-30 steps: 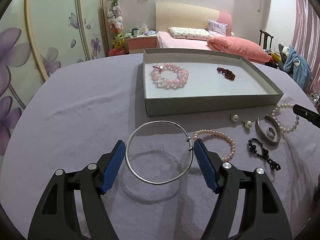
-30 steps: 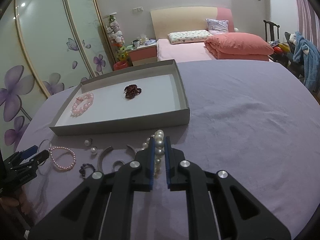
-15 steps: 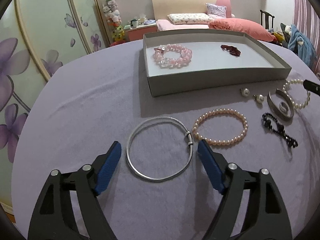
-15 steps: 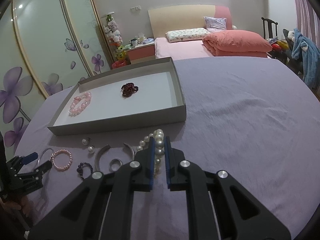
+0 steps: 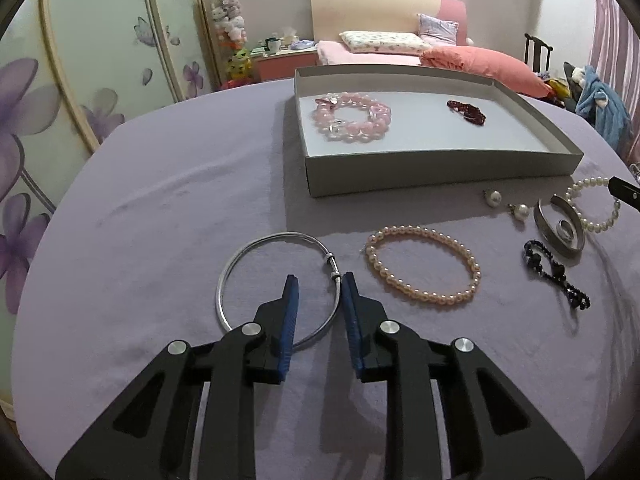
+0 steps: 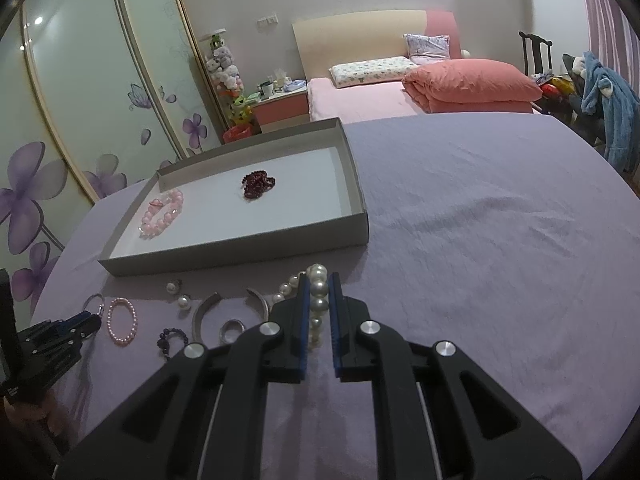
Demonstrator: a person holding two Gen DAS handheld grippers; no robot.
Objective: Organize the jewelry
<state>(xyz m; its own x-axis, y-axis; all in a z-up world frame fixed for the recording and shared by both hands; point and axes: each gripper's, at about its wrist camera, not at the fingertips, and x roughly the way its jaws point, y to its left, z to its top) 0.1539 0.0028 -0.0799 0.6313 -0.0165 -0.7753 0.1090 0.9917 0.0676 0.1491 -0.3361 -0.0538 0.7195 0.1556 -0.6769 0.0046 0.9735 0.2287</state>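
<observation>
Since the earlier frame the left gripper (image 5: 316, 292) has just been closing: its jaws were spread wide on either side of the bangle (image 5: 276, 280), and now they're much narrower, with the bangle's right side running between them. Can't tell whether the pads actually press the wire yet; there's a visible gap on the left pad's side. The bangle lies flat on the purple cloth (image 5: 160, 220).

The right gripper (image 6: 319, 300) is pinched together on the white pearl bracelet (image 6: 319, 286), same as before, with the big pearls lined up between the blue pads.

Where the rest of the jewelry is: the grey tray (image 5: 440, 168) holds a pink bead bracelet (image 5: 354, 118) on its left and a dark red one (image 5: 466, 111) further right, well apart. In front of the tray on the cloth there's a peach pearl bracelet (image 5: 424, 266) just right of the bangle, two pearl earrings (image 5: 508, 204), an open silver cuff (image 5: 558, 224) with a ring (image 5: 566, 230) inside it, and a black bead string (image 5: 556, 274) below that.

No brands, labels or readable writing anywhere; the wardrobe doors (image 6: 80, 120) only have purple flower prints
</observation>
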